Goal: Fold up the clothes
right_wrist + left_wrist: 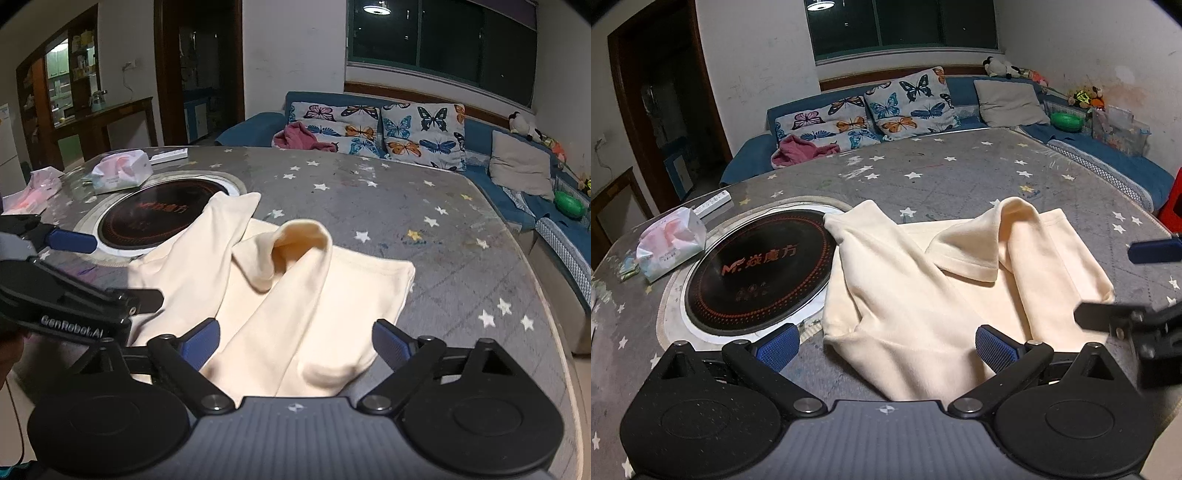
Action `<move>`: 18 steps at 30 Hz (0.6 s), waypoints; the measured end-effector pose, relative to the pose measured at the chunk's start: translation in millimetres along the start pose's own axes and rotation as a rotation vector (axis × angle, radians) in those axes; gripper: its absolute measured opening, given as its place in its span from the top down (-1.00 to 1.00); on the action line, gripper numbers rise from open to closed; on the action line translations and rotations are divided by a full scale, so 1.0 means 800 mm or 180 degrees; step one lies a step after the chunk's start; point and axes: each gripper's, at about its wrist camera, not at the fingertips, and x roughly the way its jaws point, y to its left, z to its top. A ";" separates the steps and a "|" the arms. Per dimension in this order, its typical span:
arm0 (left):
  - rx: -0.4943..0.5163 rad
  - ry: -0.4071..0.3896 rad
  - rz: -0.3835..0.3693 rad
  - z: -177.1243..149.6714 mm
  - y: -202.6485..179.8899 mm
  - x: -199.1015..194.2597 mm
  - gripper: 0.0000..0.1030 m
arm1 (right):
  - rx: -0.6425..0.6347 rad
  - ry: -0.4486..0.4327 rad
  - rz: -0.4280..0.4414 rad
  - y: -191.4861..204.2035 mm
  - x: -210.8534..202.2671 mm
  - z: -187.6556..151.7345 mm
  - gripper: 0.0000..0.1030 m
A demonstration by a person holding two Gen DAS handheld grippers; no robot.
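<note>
A cream garment [923,288] lies rumpled on the worktop [960,173], its edge overlapping the round cooktop [757,266] at nine o'clock. The left gripper [882,341] and right gripper [295,341] both hover over its near edge, fingers spread wide and gripping nothing.

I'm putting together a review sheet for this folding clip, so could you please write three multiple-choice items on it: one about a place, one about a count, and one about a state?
1. Where does the far left corner of the cream garment lie?
A. on the black round cooktop
B. on the sofa
C. on the floor

2. How many butterfly cushions lean on the sofa?
A. one
B. two
C. four

3. How do the jaws of the right gripper stand?
A. shut on the garment
B. shut on nothing
C. open, above the cloth

Answers:
1 A, the cloth overlaps the cooktop's edge.
2 B, two patterned cushions sit side by side.
3 C, both blue pads are set wide apart.
</note>
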 end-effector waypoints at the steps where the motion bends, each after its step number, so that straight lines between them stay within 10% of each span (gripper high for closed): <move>1: 0.0000 0.0003 0.0004 0.001 0.001 0.002 -1.00 | -0.0003 -0.0002 -0.0003 -0.002 0.004 0.004 -0.71; 18: -0.0199 -0.0005 0.0049 0.040 0.042 0.047 -0.95 | 0.0128 0.0126 0.0133 -0.038 0.102 0.055 0.23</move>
